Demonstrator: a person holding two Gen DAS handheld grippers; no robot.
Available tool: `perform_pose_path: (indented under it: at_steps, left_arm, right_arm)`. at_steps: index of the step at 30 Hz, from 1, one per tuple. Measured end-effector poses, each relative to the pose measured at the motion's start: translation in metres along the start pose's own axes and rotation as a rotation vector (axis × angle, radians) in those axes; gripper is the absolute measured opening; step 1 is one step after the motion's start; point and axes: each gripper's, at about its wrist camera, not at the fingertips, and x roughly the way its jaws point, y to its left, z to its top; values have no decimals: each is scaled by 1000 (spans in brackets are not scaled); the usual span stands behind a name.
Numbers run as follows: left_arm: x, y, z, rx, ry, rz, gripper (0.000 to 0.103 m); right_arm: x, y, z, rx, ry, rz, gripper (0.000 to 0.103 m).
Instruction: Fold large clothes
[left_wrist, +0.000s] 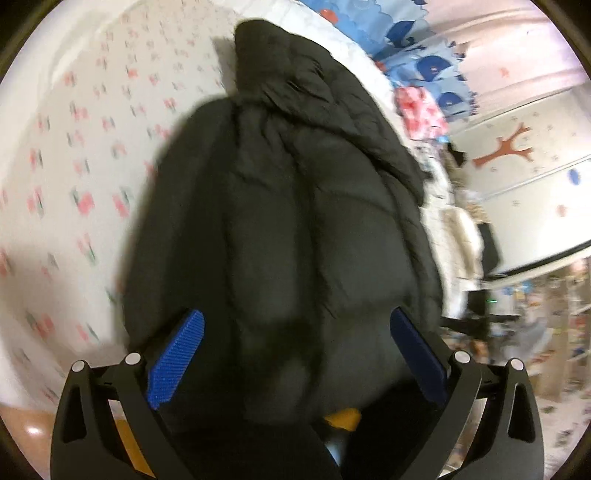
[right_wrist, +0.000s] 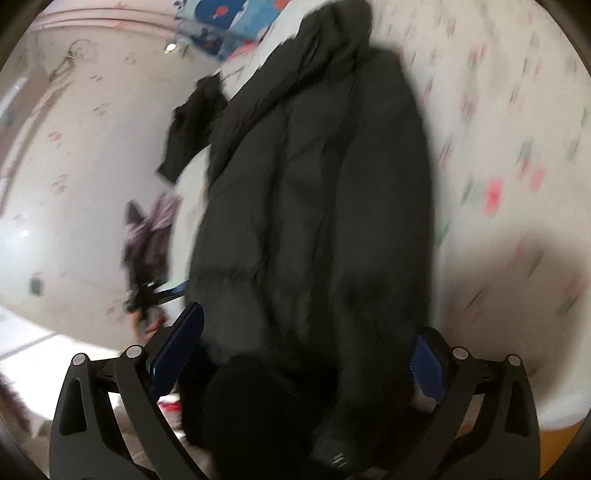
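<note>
Left claw (left_wrist: 295, 354) spread wide over black puffy quilted jacket (left_wrist: 295, 206), lengthwise.

Motion blur smears the floral sheet (left_wrist: 85, 177); the black coat's (right_wrist: 314, 206) near end runs off both frames.

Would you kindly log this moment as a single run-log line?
item: black puffer coat lengthwise on floral bedsheet | left gripper: open, straddling coat | right gripper: open, straddling coat | fold: cannot tell
</note>
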Motion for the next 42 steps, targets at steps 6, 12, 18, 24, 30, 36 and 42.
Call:
perform_pose_path:
  at_steps: [6, 12, 18, 24, 30, 36, 42]
  left_arm:
    - [-2, -2, -24, -41, -21, -42, 97]
    - [-17, -18, -25, -34, -96, 41, 88]
    - [-44, 5, -29, -95, -191, 140, 88]
    - [5, 26, -47, -155, -58, 120, 93]
    - [9, -7, -40, -107, -86, 108, 36]
    - [-27, -42, -20, -110, -173, 7, 15]
    - [-94, -117, -21, 11, -287, -99, 10]
  right_arm:
    - [14, 6, -21, -16, 18, 84, 93]
    - [12, 26, -28, -70, -31, 105, 65]
    - [22, -3, -38, 10, -7, 126, 65]
    - [29, 14, -31, -30, -20, 196, 65]
    - [39, 38, -17, -102, -43, 103, 26]
    - [13, 90, 8, -143, -239, 196, 9]
    - [-37, 157, 25, -239, -332, 344, 9]
